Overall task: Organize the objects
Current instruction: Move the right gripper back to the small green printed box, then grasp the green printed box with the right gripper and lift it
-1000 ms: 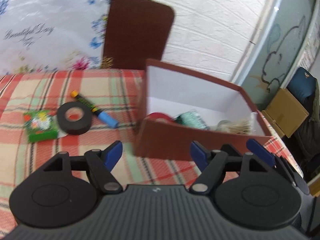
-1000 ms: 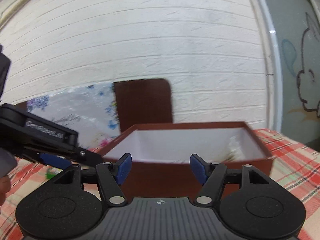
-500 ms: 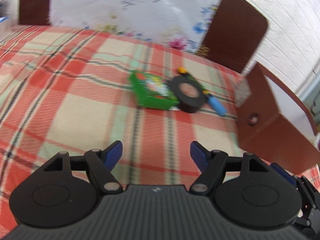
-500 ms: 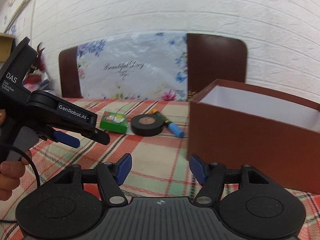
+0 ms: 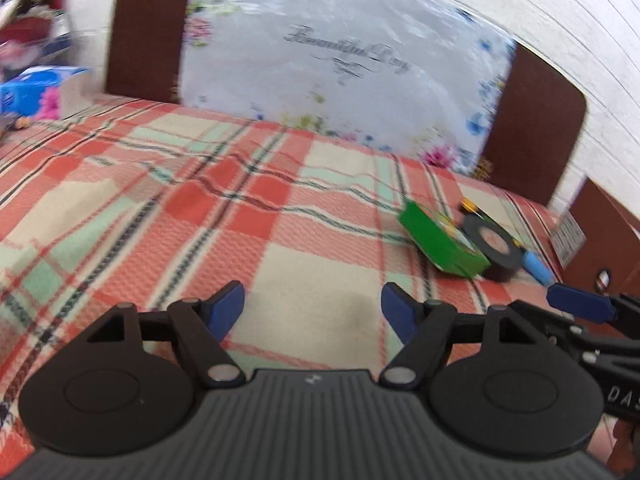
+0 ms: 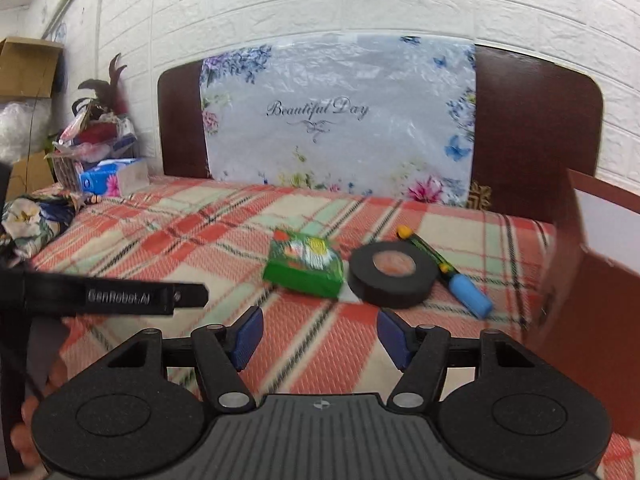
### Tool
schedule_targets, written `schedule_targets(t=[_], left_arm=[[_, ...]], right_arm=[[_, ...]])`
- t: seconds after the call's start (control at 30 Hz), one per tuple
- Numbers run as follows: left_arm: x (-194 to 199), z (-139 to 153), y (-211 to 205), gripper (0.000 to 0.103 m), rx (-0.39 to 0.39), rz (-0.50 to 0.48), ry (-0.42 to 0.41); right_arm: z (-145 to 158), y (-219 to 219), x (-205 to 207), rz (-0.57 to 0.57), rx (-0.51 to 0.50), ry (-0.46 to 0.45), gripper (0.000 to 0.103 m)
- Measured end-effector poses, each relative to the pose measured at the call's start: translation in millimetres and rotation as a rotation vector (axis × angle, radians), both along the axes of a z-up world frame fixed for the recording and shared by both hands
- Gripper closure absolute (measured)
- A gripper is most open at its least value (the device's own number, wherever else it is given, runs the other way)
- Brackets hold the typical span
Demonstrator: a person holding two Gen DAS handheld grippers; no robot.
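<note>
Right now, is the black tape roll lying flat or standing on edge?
Lying flat. The black tape roll rests on the plaid cloth with its round hole facing up, between the green box and the marker.

Each camera sits low behind its own gripper, looking forward over the plaid bedspread (image 6: pixel 192 236) toward the headboard (image 6: pixel 536 128). Both views share the green box (image 6: pixel 304 266), tape roll (image 6: pixel 392 272) and marker (image 6: pixel 466 288) ahead (probably nearer the right camera; the left is blurred).

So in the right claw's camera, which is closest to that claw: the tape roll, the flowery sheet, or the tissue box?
From the right claw:
1. Black tape roll, just ahead, slightly right.
2. Blue tissue box, far left.
3. Flowery sheet, against the headboard, at the back.
</note>
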State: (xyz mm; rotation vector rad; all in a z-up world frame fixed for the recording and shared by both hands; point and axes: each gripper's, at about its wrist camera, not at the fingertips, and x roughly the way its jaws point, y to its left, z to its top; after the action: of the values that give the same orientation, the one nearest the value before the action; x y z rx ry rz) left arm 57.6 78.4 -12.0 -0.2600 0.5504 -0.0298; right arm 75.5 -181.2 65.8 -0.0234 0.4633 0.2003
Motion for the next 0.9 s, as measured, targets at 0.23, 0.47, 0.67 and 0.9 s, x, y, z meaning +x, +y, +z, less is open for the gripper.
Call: schedule_targets(t=[0.23,0.47,0.67,0.9], left_arm=[[2,0,13,0.02,-0.072,0.054,-0.025],[2,-2,15,0.017,-0.092,0.042,-0.032],[2,-2,14,0.016,-0.088,0.039,-0.03],[11,3,-2,0.011,0.01,0.011,0.022]], right_arm=[[-2,13,55,0.028,0.062,0.041,0.036],[-19,19,75,0.009,0.086,0.112,0.045],[-21,17,27,0.045,-0.023,0.103,0.044],[-21,-8,-58,-0.006,-0.111,0.093,0.044]])
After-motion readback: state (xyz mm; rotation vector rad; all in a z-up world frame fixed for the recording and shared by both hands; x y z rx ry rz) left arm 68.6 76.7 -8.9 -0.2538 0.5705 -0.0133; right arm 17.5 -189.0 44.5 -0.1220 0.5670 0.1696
